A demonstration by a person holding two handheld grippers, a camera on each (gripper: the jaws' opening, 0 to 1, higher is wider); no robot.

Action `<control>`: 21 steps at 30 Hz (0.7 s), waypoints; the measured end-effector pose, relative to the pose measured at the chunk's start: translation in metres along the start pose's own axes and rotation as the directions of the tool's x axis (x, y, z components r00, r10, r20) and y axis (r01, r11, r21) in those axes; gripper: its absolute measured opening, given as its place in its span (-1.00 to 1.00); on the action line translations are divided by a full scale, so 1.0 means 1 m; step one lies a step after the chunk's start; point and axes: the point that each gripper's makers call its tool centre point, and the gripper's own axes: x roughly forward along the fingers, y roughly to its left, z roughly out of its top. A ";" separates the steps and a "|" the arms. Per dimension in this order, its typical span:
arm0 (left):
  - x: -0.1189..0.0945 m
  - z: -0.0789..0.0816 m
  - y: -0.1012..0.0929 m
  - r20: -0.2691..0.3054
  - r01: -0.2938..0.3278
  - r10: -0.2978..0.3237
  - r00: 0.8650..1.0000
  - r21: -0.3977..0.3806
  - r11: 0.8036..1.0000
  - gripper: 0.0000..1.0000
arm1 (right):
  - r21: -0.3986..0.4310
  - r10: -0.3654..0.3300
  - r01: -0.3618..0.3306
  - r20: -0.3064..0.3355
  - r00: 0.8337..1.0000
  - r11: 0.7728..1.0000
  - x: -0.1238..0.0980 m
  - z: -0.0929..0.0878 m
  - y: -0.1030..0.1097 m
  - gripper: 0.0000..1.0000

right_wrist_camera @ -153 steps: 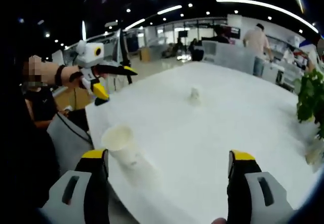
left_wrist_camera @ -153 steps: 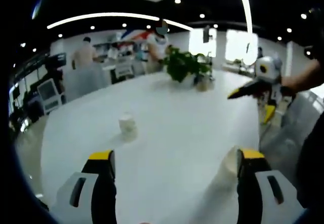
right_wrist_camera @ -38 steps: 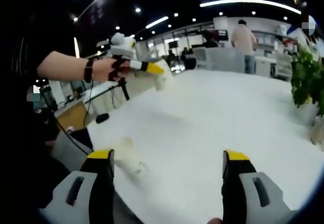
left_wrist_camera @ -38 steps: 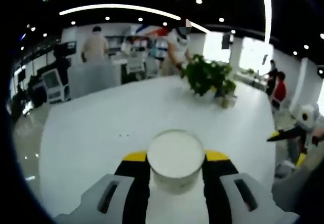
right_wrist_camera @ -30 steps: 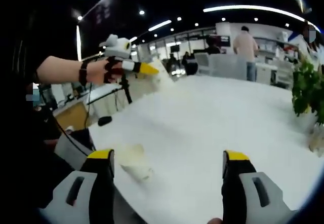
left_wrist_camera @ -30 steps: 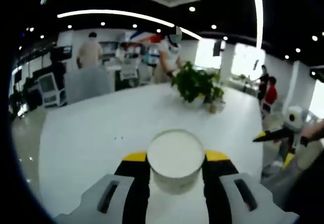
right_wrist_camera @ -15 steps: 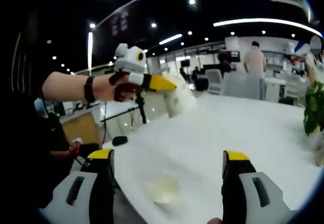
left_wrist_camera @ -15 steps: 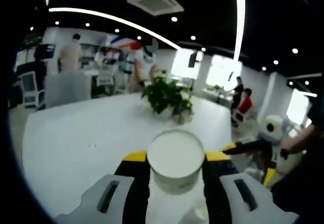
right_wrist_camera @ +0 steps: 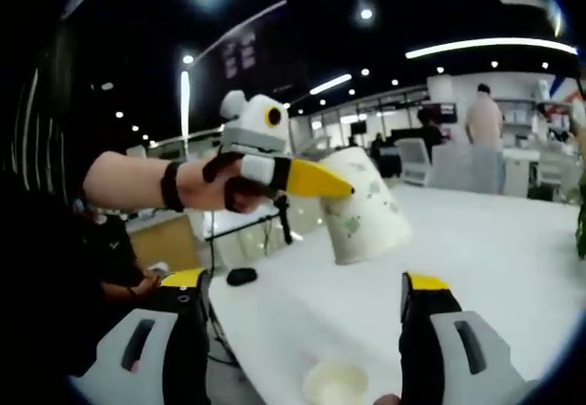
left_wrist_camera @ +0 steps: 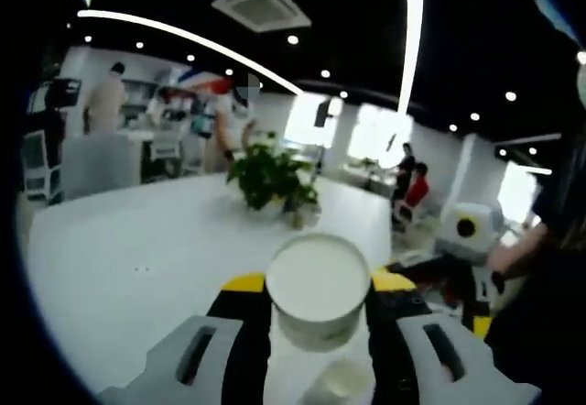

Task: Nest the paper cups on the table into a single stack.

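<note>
A white paper cup (left_wrist_camera: pixel 317 286) sits squeezed between my left gripper's (left_wrist_camera: pixel 317 324) yellow-tipped jaws, its open mouth facing the camera. The right gripper view shows that same cup (right_wrist_camera: pixel 364 209) tilted in the air, held by the left gripper (right_wrist_camera: pixel 307 180) in a person's hand. A second paper cup (right_wrist_camera: pixel 335 382) stands upright on the white table (right_wrist_camera: pixel 476 240), just below and between my right gripper's (right_wrist_camera: pixel 302 297) open jaws. That cup (left_wrist_camera: pixel 337 383) also lies beneath the held one in the left gripper view. The right gripper (left_wrist_camera: pixel 438 293) hovers at the table's right edge.
A potted plant (left_wrist_camera: pixel 270 178) stands on the far part of the table (left_wrist_camera: pixel 119 258). People stand by desks and chairs beyond it. A person's arm (right_wrist_camera: pixel 137 183) reaches in from the left, with a tripod and floor past the table edge.
The left gripper has carried its cup across the table, closer to the right gripper and over the standing cup. The right gripper stays open.
</note>
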 end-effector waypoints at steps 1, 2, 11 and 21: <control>0.000 -0.001 -0.004 0.000 0.016 -0.016 1.000 -0.010 1.000 -0.22 | 0.001 0.006 -0.006 0.000 1.000 1.000 0.001 0.000 0.001 0.65; 0.001 -0.002 -0.006 0.000 0.026 -0.026 1.000 -0.011 1.000 -0.22 | 0.001 0.027 -0.027 -0.003 1.000 1.000 0.002 -0.001 0.005 0.65; -0.006 -0.013 -0.022 -0.005 0.103 -0.103 0.995 -0.019 0.995 -0.22 | -0.005 0.090 -0.090 0.032 0.995 0.996 -0.011 0.006 0.014 0.53; -0.018 -0.024 -0.034 -0.031 0.138 -0.138 0.990 0.005 0.990 -0.22 | -0.016 0.166 -0.165 0.079 0.983 0.986 -0.022 0.017 0.028 0.35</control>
